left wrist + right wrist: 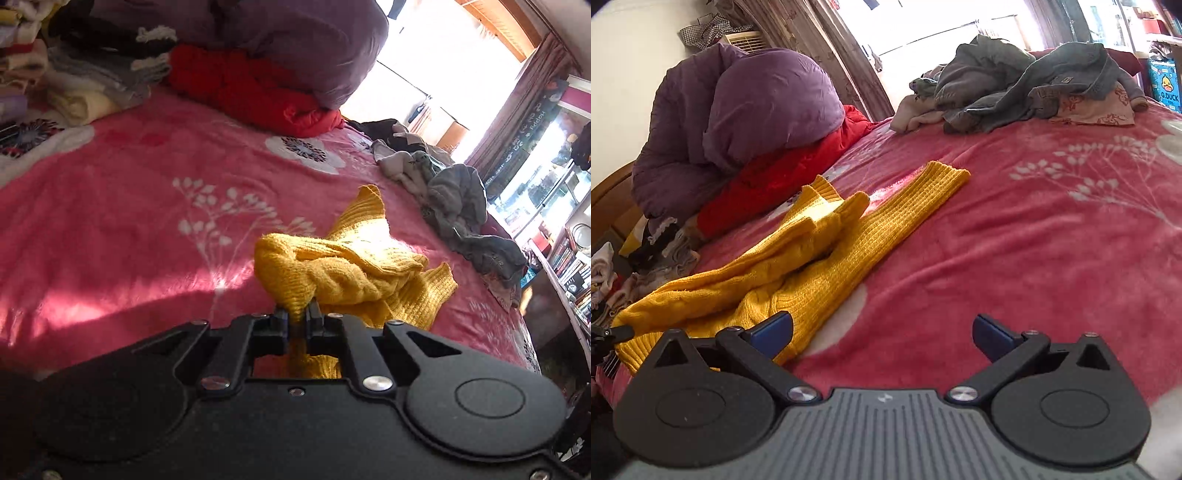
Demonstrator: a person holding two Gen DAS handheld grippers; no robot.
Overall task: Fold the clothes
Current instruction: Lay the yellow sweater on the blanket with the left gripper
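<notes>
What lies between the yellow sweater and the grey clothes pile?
Only bare pink blanket, in both views. It separates the yellow sweater from the grey clothes pile; nothing else lies on that stretch.

My left hand-held gripper [298,314] has its two black fingers [280,318] drawn close together, pinching a fold of yellow knit. Its body sits low and points forward, level with the bed. My right hand-held gripper [882,332] has its blue-padded fingers [774,330] spread wide with nothing between them. Its left pad rests against the knit; the right pad [991,332] hangs just above the bed cover.
</notes>
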